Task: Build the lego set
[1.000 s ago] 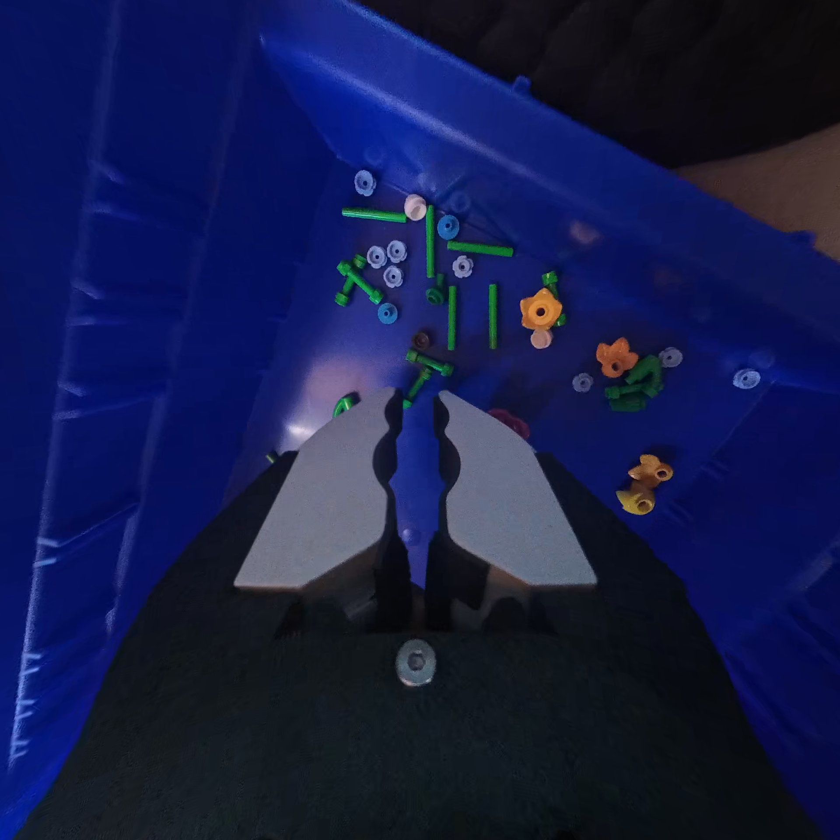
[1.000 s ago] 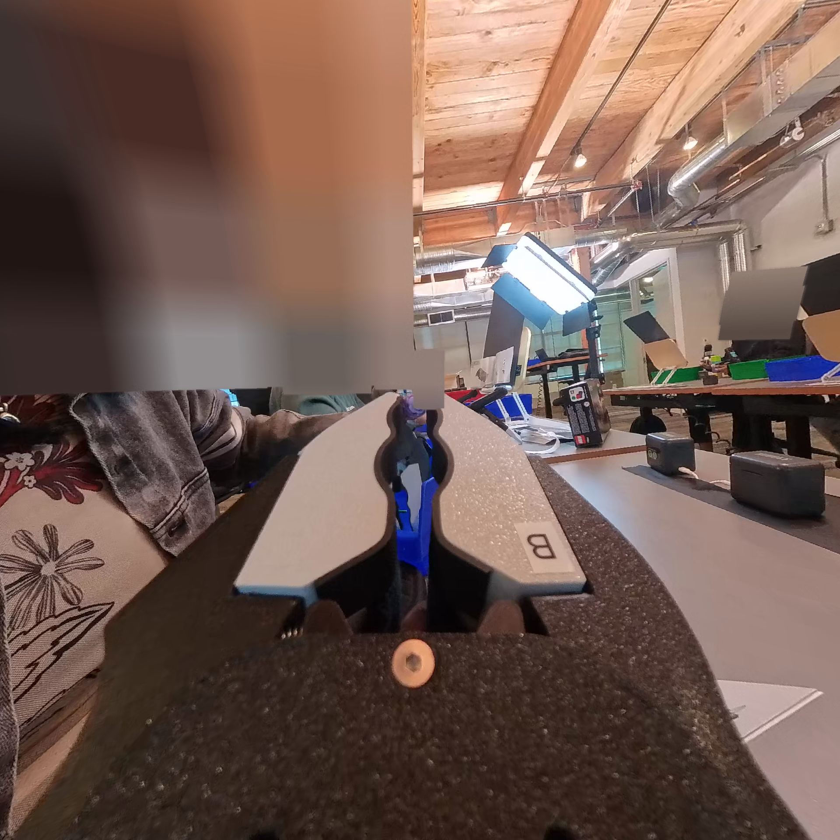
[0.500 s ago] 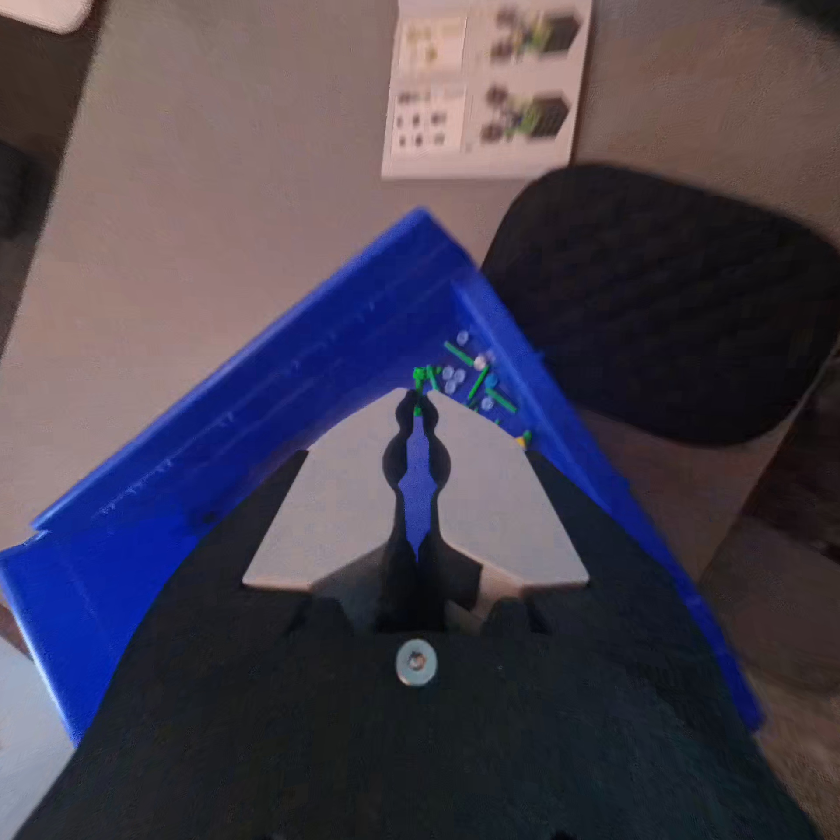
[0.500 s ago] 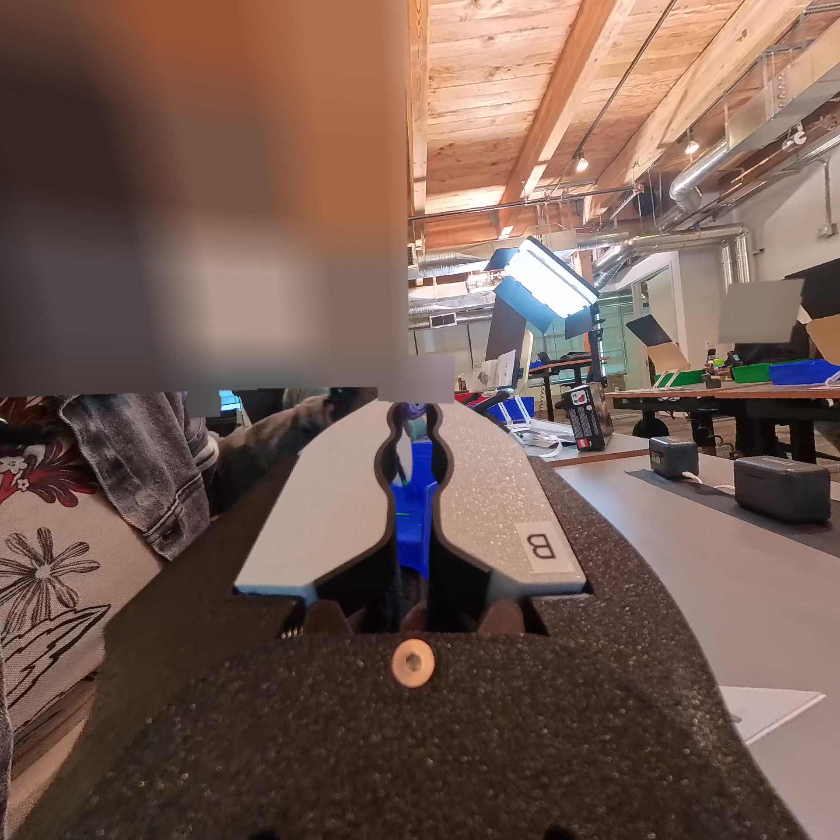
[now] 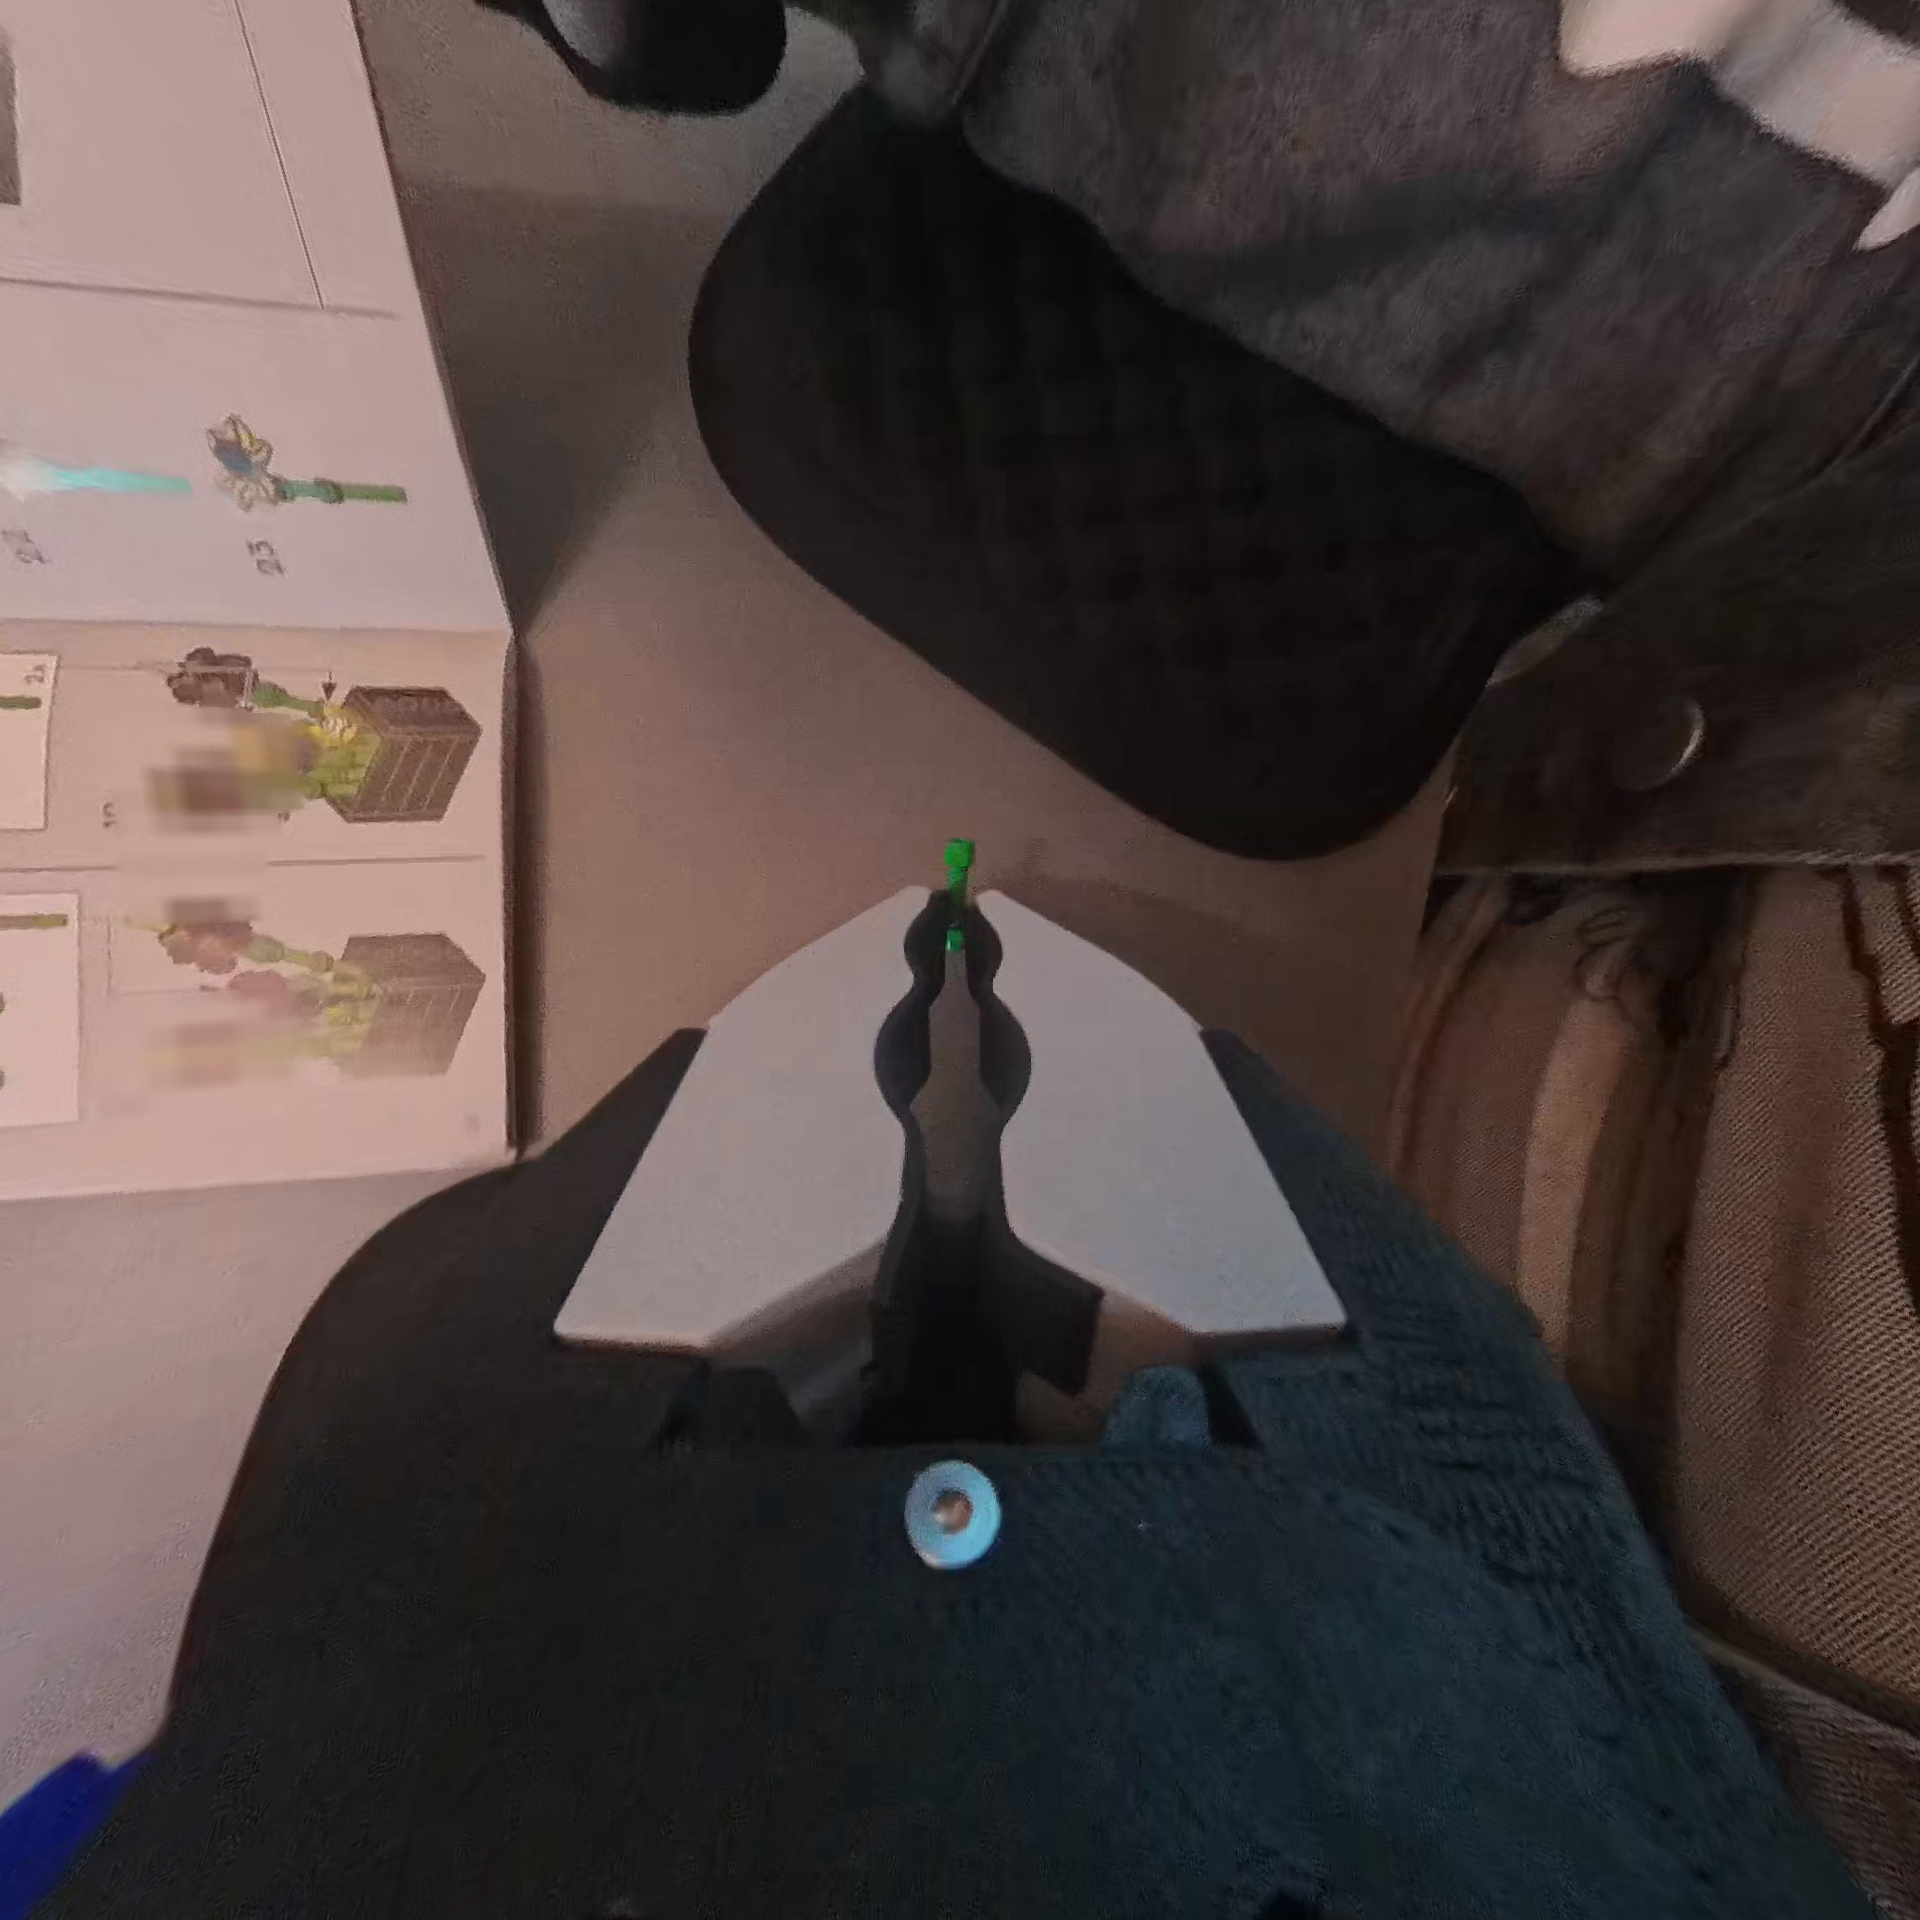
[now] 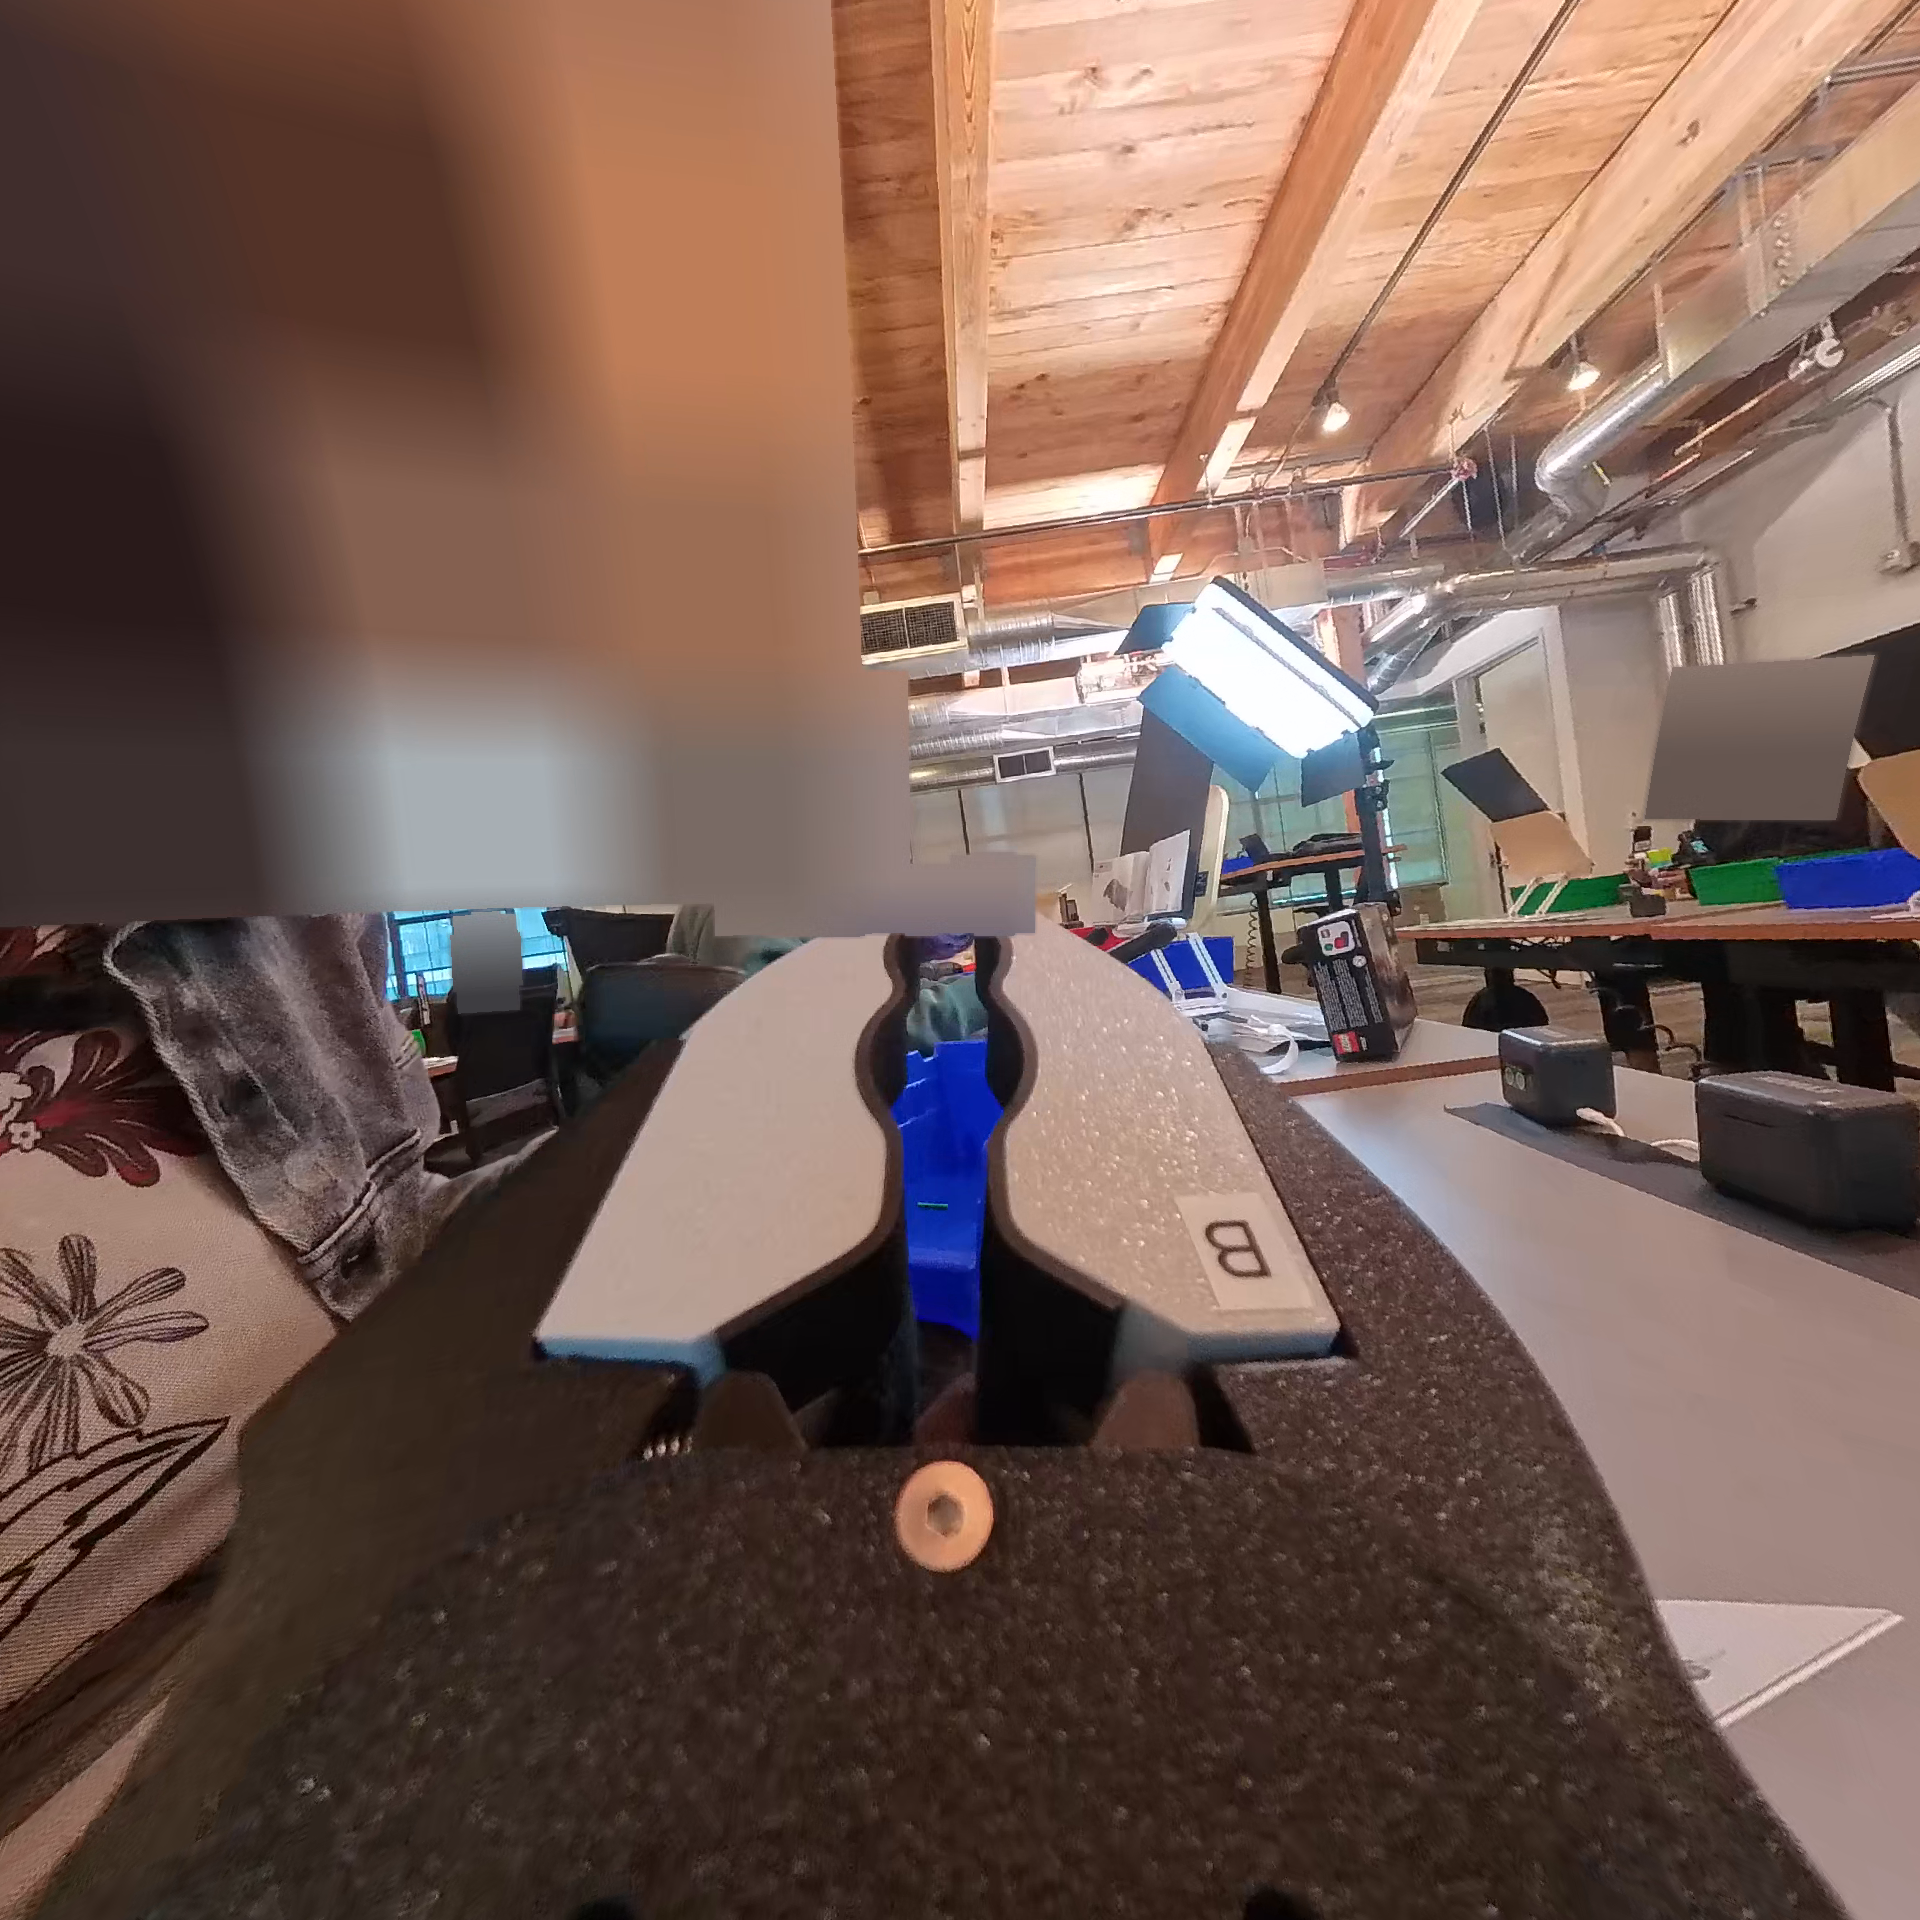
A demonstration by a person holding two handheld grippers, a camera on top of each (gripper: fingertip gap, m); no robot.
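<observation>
Green lego stem (image 5: 957, 891) is pinched in the left gripper (image 5: 951, 902), lifted from the bin since earlier; only the right view shows the blue bin (image 6: 940, 1174) beyond the narrowly parted, empty right gripper (image 6: 943, 951).

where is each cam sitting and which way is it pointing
Left wrist view: on the left gripper, aimed down at the grey table, instruction booklet and black pad; its fingers pinch a green lego piece.
Right wrist view: on the right gripper, aimed level across the workshop toward the blue bin; its fingers hold nothing.
Shared: the grey table and the person's grey jacket.
</observation>
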